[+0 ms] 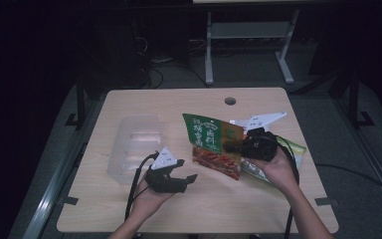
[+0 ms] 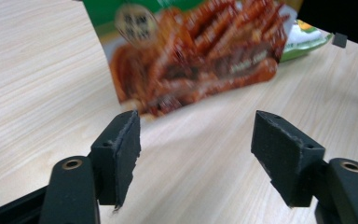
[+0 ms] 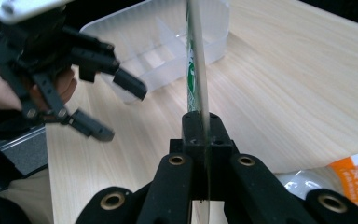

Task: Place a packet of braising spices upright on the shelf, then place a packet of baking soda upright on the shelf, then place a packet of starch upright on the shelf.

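Right now my right hand-held gripper [image 1: 236,148] is clamped on the edge of the green-and-red snack packet [image 1: 213,145], holding it up off the tabletop [image 1: 258,209] near the middle; in the right gripper view the packet runs edge-on straight out of the closed jaws. My left hand-held gripper [image 1: 188,170] stands apart with nothing between its pads, just short of the packet's lower corner and in front of the clear plastic container [image 1: 134,144].

As I judge it, the step in hand is carrying the packet over to that container. To do it well I'd keep the right grip firm and near the edge, since the packet is thin and will swing, and use the left jaws to steady or take the free lower corner before it goes over the container's wall. I'd lower it into one compartment rather than across a divider.

Counted: two snack packets, one held and a second packet [image 1: 292,149] lying flat beneath my right hand; one clear container with inner dividers; two grippers.
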Demonstrator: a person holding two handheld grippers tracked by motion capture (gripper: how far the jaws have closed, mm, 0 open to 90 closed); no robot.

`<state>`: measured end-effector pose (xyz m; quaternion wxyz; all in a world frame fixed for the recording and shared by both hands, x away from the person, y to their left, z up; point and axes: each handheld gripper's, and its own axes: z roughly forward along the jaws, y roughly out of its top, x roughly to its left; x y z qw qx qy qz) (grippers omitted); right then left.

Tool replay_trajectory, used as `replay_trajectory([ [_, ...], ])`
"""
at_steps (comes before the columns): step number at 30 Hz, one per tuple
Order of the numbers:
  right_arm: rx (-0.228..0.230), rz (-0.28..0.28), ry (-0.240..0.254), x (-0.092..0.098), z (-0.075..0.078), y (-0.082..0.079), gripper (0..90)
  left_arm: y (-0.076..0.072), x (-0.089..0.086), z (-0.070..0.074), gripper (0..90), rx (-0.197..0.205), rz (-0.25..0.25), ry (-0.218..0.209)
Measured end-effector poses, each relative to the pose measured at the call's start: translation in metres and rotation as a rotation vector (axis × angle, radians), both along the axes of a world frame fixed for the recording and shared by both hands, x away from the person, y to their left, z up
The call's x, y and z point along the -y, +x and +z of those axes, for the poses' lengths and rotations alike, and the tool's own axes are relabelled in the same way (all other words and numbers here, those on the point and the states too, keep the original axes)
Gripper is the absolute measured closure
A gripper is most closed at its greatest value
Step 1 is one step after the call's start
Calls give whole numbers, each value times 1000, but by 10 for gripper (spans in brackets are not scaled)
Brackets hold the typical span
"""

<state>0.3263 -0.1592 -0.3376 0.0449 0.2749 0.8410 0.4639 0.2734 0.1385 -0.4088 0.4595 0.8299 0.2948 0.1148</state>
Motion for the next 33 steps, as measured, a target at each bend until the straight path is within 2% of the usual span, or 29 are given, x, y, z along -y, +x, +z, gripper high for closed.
replay_trajectory([
  [5, 10, -12, -5, -5, 10, 3, 899, -6, 0, -5, 290, 7, -9, -11],
  [9, 18, -15, -12, -12, 20, 8, 899, -11, 1, -9, 270, 16, -24, 3],
  [22, 26, -12, -29, -32, 36, 17, 899, -15, -3, -9, 254, 23, -23, -12],
  [33, 36, 1, -48, -46, 52, 23, 899, -18, -2, -12, 248, 18, -28, 0],
])
